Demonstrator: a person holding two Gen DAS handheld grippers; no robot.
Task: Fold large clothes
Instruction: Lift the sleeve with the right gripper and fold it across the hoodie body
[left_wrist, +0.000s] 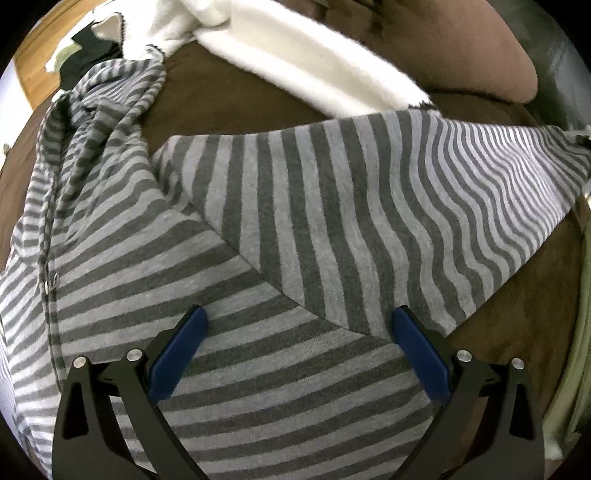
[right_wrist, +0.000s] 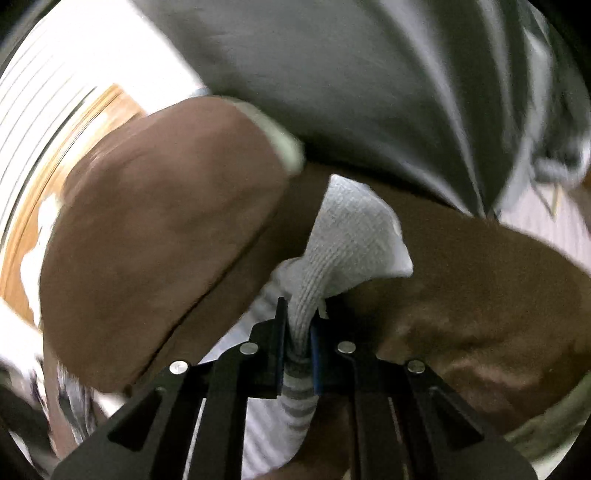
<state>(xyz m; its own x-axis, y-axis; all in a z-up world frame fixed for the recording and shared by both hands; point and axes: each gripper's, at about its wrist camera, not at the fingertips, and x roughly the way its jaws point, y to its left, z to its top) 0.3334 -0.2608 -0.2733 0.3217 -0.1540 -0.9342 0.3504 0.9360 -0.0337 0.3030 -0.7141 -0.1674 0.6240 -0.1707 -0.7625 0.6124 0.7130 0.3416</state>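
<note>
While the striped garment (left_wrist: 236, 229) lies spread over the brown sofa (left_wrist: 229, 99), the left gripper (left_wrist: 299, 325) is held just above its body panel with both blue pads (left_wrist: 177, 354) wide apart and nothing caught between them. Directly ahead of that gripper, a sleeve (left_wrist: 369, 206) is seen stretched out to the right across the cushion, its stripes running crosswise to those of the panel beneath, and its far end is drawn taut toward the right edge of the view. Further ahead and to the left, the rest of the garment is bunched into folds, and a white fleece cloth (left_wrist: 295, 62) is draped beyond it over the seat. From the right wrist view, the right gripper (right_wrist: 298, 332) is seen clamped on the ribbed cuff (right_wrist: 347, 236) of the sleeve: the jaws are nearly closed, the fabric is pinched narrow between them, and the pale cuff fans out just ahead of the fingertips while a striped length hangs back beneath the gripper. Beyond the cuff, a brown cushion (right_wrist: 159, 229) is visible to the left, blurred, and a grey garment worn by the person (right_wrist: 369, 81) fills the upper part of the view.
</note>
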